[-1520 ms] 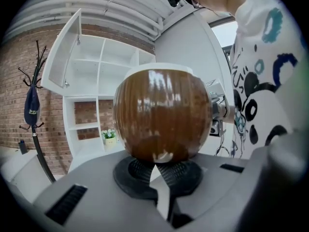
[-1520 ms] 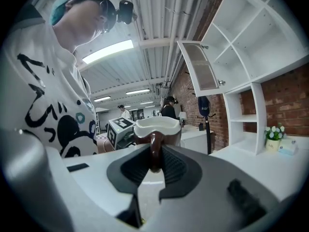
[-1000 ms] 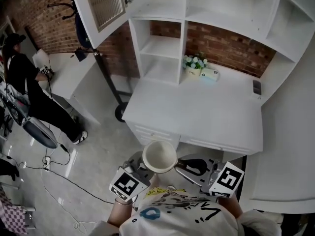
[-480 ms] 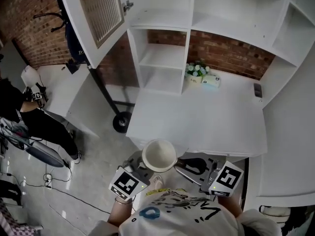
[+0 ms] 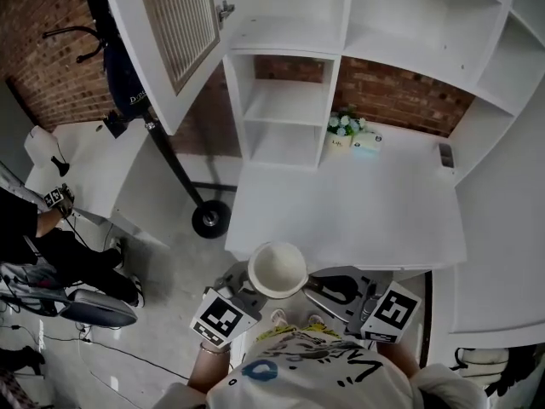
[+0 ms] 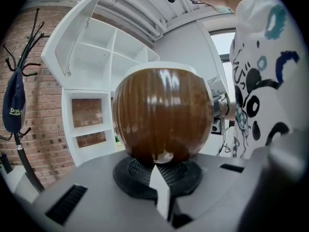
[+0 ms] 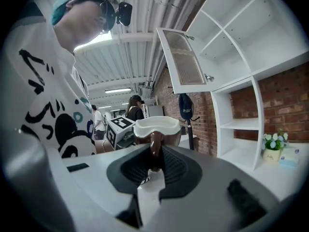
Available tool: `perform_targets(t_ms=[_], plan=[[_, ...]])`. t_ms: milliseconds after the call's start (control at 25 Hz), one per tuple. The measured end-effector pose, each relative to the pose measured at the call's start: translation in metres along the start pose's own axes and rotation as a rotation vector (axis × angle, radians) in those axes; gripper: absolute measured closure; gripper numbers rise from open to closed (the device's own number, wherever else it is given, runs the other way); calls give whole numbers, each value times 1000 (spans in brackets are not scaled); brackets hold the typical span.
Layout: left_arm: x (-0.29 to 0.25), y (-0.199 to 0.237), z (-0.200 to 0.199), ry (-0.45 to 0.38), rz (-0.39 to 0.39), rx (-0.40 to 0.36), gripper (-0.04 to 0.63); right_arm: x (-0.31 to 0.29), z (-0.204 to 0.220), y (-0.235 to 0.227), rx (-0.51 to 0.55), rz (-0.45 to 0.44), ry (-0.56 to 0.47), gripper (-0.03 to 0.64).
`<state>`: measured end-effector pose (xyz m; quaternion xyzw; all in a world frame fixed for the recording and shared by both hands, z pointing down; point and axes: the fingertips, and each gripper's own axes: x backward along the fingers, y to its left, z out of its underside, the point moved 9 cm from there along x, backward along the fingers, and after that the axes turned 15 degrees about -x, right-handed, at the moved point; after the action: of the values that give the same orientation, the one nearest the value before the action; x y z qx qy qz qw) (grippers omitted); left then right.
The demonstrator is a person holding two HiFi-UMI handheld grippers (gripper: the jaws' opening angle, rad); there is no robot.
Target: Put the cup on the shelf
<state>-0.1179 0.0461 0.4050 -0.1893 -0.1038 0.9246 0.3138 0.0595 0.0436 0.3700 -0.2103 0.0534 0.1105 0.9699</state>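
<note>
Right tool clamps cup handle (left tool touches its body).

- In the left gripper view the cup covered the tips of the left fingers. Whether they pinched it or only touched it could not be told.
- The cup's handle hid the gap between the right fingers.
- The shirt was cut off by the head view's bottom edge.
- A dark thing at the tabletop's right side was too small to tell.
- Print on the box was too small to read.
</note>
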Motion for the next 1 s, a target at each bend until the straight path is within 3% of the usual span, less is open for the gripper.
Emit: perform_targets(t_ms=[360,1000], plan=[[-20,16,8,-12,36,34,581,-3,-5,-21,-40,33,10,555],[-69,101,12,22,-68,14,581,-35,-58,-116,32,-53,23,555]])
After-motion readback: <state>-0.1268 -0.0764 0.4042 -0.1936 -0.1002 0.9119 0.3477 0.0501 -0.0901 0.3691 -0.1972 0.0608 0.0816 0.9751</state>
